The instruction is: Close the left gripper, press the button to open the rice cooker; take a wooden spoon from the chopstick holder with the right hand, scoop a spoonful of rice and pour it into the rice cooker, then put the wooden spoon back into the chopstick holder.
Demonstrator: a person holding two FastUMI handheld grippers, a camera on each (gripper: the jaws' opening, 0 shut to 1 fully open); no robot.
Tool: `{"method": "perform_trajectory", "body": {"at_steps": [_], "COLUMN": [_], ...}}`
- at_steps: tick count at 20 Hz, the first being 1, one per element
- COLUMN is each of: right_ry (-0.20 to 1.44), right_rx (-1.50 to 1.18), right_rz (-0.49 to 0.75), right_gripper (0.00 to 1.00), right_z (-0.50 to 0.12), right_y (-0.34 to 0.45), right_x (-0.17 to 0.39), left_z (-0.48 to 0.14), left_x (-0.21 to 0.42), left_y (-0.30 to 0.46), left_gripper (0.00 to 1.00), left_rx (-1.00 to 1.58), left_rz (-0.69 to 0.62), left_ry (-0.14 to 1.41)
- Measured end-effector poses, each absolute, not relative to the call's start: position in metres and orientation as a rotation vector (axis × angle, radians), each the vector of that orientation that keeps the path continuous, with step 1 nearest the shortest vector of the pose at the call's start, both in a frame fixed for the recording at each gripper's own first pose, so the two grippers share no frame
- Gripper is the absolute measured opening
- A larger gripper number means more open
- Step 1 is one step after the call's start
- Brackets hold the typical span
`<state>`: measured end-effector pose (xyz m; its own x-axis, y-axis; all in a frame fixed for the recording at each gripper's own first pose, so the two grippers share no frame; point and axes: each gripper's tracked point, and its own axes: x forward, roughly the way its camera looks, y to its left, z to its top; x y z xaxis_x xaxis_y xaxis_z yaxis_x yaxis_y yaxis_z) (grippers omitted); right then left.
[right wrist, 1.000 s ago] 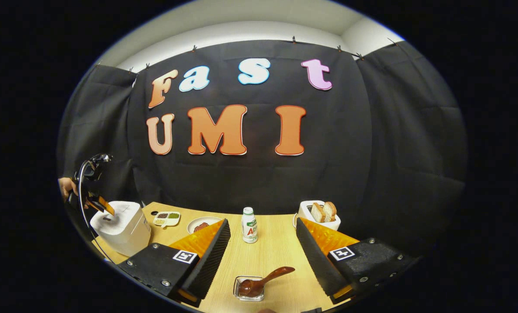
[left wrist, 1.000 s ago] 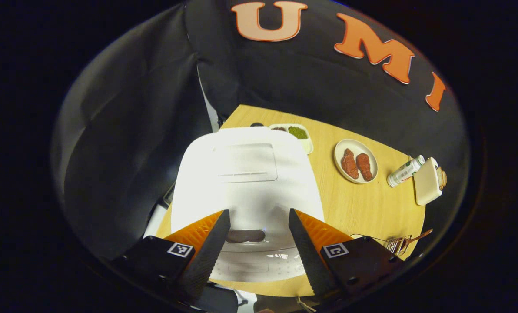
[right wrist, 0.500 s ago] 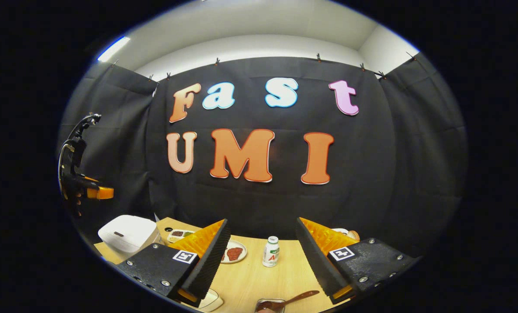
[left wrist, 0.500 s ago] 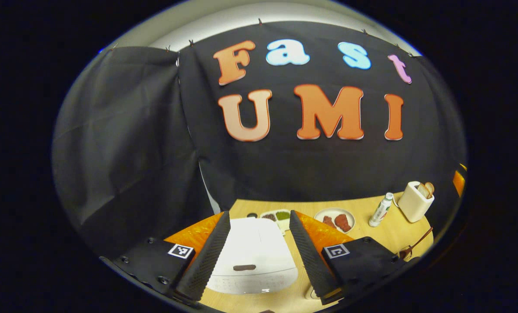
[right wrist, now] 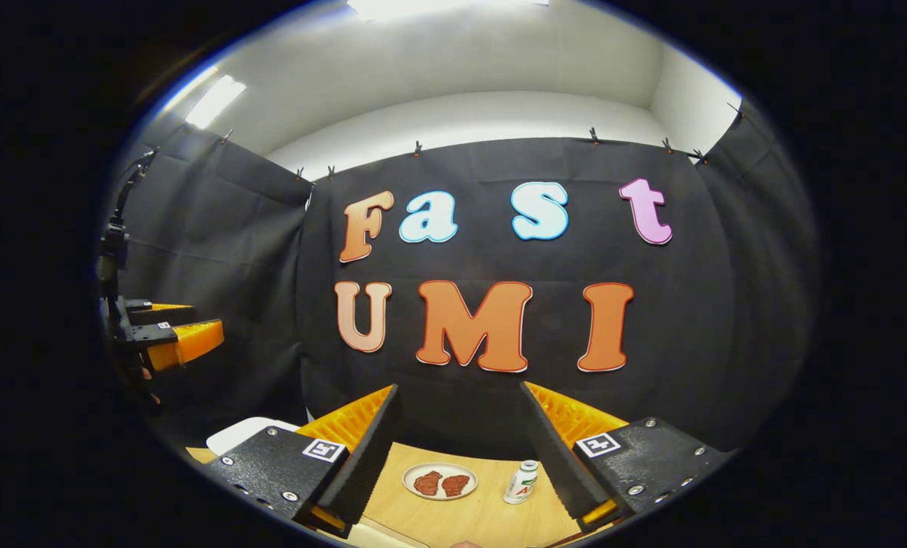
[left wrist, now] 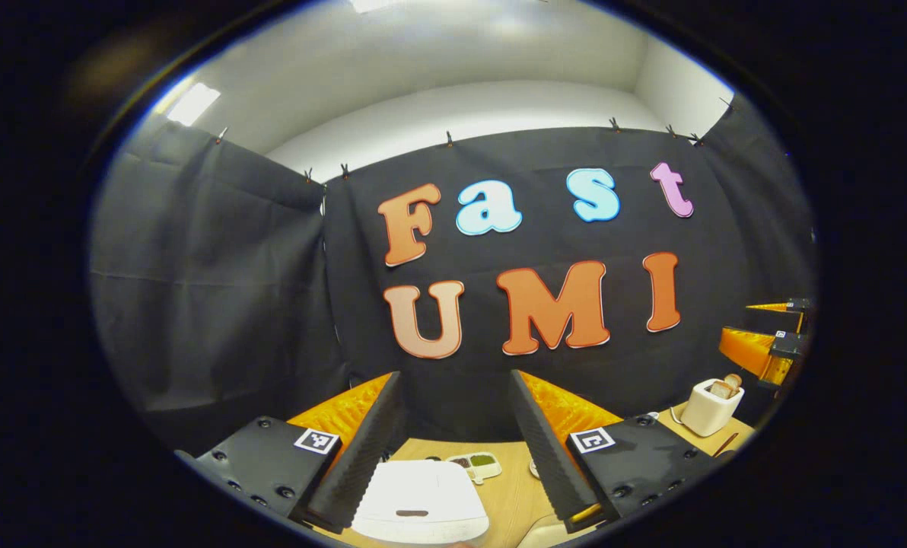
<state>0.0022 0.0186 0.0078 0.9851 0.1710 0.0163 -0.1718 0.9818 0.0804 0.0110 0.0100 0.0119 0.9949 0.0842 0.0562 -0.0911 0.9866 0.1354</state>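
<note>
The white rice cooker [left wrist: 415, 502] sits on the wooden table [left wrist: 510, 495], lid down, low between my left gripper's fingers. My left gripper [left wrist: 453, 374] is held well above it, open and empty, pointing at the wall. From the right gripper view the left gripper [right wrist: 176, 323] hangs in the air at the far left, above a corner of the cooker [right wrist: 248, 435]. My right gripper [right wrist: 459, 387] is open with nothing in it, also high over the table. It shows at the right edge of the left gripper view [left wrist: 762, 327]. A thin brown handle [left wrist: 727, 444] pokes up at the table's right edge.
A plate with two pieces of meat [right wrist: 440, 482] and a small white bottle [right wrist: 522, 481] stand mid-table. A white toaster with bread [left wrist: 708, 403] is at the back right. A divided dish of grains [left wrist: 478, 463] lies behind the cooker.
Both grippers have risen and tipped up toward the wall, so the table has sunk to the bottom of both views. The left gripper has come up off the cooker lid. Both stayed open.
</note>
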Motion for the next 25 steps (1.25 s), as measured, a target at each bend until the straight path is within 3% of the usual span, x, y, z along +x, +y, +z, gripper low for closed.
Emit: {"method": "perform_trajectory", "body": {"at_steps": [5,7,8,25], "right_ry": [-0.012,-0.01,-0.009,-0.01], "right_rx": [0.057,0.057,0.061,0.059], "right_rz": [0.182,0.177,0.175,0.158], "right_gripper": [0.95,0.95,0.95,0.95], "right_z": [0.001,0.0,-0.001,-0.006], "right_y": [0.023,0.022,0.021,0.019], "right_x": [-0.004,-0.004,-0.005,-0.011], "left_z": [-0.007,-0.006,-0.01,-0.006], "left_x": [0.002,0.003,0.003,0.015], "left_y": [-0.017,-0.018,-0.019,-0.012], "left_gripper": [1.0,0.95,1.0,0.98], "left_rx": [0.163,0.164,0.161,0.071], "left_rz": [0.054,0.061,0.062,0.069], "left_ry": [-0.04,-0.034,-0.032,-0.035]}}
